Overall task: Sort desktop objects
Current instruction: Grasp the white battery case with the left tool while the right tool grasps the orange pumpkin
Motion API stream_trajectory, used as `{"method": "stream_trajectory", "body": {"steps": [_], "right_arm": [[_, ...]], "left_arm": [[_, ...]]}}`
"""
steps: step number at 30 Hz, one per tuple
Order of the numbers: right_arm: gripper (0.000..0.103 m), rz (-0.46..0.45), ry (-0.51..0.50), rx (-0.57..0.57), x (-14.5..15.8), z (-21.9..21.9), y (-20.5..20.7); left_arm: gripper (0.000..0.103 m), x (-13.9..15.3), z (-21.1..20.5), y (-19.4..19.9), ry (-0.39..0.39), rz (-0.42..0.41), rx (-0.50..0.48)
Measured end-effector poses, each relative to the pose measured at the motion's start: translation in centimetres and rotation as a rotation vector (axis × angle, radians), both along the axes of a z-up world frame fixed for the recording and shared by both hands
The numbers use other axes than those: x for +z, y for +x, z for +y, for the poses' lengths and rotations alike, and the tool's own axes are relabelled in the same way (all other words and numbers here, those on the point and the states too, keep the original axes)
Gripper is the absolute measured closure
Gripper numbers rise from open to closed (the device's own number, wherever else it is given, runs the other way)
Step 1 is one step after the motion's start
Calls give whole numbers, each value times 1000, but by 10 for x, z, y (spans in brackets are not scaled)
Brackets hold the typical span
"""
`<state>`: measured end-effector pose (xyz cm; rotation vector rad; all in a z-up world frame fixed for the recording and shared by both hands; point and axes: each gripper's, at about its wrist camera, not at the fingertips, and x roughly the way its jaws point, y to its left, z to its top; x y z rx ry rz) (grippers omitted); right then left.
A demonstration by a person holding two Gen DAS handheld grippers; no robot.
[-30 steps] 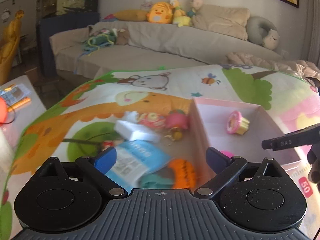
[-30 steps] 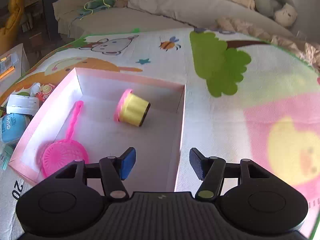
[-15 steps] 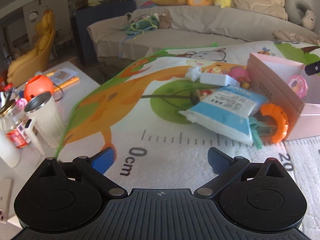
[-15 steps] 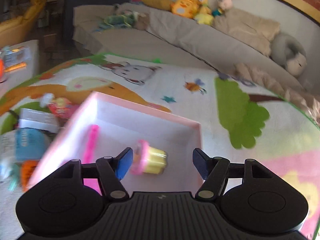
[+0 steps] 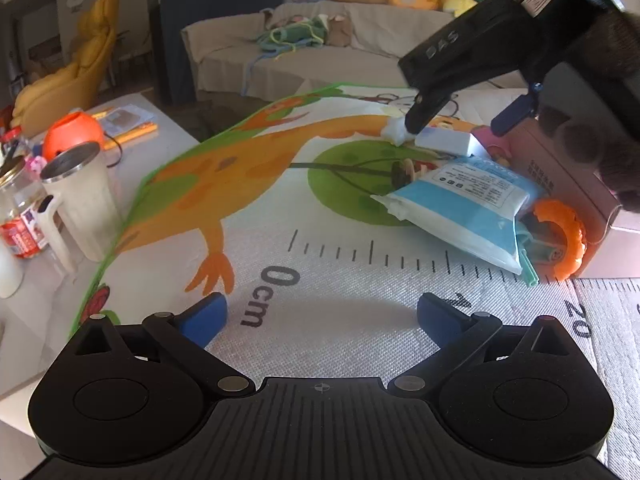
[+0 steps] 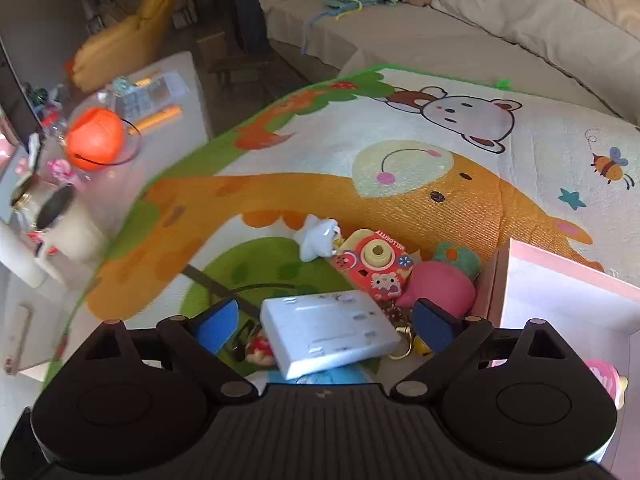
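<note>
Right tongs [image 6: 324,326] gape over white box [image 6: 328,334], probably not touching.

A metal-rimmed mug [image 5: 78,196] stands beside an orange pumpkin bucket [image 5: 72,136] and jar [image 5: 18,216].

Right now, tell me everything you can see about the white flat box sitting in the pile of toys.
The white flat box is a thin rectangular slab, plastic-looking, with small raised marks on its top face. It lies flat but skewed, resting on top of the blue pouch beside the pink camera toy. The right gripper hangs open directly over it, fingers either side, not yet closed on it.
</note>
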<state>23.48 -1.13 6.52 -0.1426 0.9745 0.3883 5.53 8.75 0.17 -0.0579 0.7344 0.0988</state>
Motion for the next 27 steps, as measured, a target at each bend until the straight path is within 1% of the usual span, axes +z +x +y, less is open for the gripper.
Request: {"method": "stream_trajectory", "body": {"steps": [1, 3, 4, 6, 8, 9, 10, 11, 12, 14, 16, 19, 21, 23, 24, 25, 27], "right_arm": [[9, 10, -24, -1, -8, 5, 5], [10, 36, -41, -7, -23, 9, 12], [21, 25, -56, 2, -25, 12, 10], [26, 22, -61, 24, -26, 15, 5], [54, -32, -75, 65, -17, 17, -7], [58, -53, -84, 79, -10, 18, -13], [65, -62, -79, 82, -3, 15, -19], [71, -63, -64, 90, 4, 12, -26], [73, -67, -53, 100, 10, 8, -33], [83, -63, -41, 112, 19, -3, -49], [86, -39, -22, 124, 23, -17, -67], [86, 4, 13, 143, 22, -43, -99], [86, 43, 53, 163, 21, -61, -124], [86, 70, 79, 189, 19, -77, -149], [86, 64, 74, 203, 18, -84, -163], [86, 37, 52, 214, 15, -90, -178], [82, -49, -17, 237, 11, -97, -203]], "left_arm": [[0, 0, 1, 0, -5, 0, 0], [0, 0, 1, 0, -11, 1, 1], [0, 0, 1, 0, -14, 1, 1], [0, 0, 3, 1, -23, 3, 1], [0, -1, 4, 1, -27, 5, 1], [0, -1, 3, 1, -26, 5, 1], [0, -1, 3, 1, -24, 5, 1], [0, -1, 3, 1, -25, 5, 1], [0, -1, 3, 1, -25, 5, 1], [0, -1, 3, 1, -25, 5, 1], [0, -1, 3, 1, -24, 4, 2], [0, 0, 3, 0, -14, 0, 3], [0, 1, 3, -2, -7, -5, 3], [0, 2, 2, -5, 2, 5, -4], [0, 3, 1, -7, 6, 9, -14], [0, 5, 0, -11, 11, 10, -23], [0, 10, -2, -18, 18, 5, -32]]}}
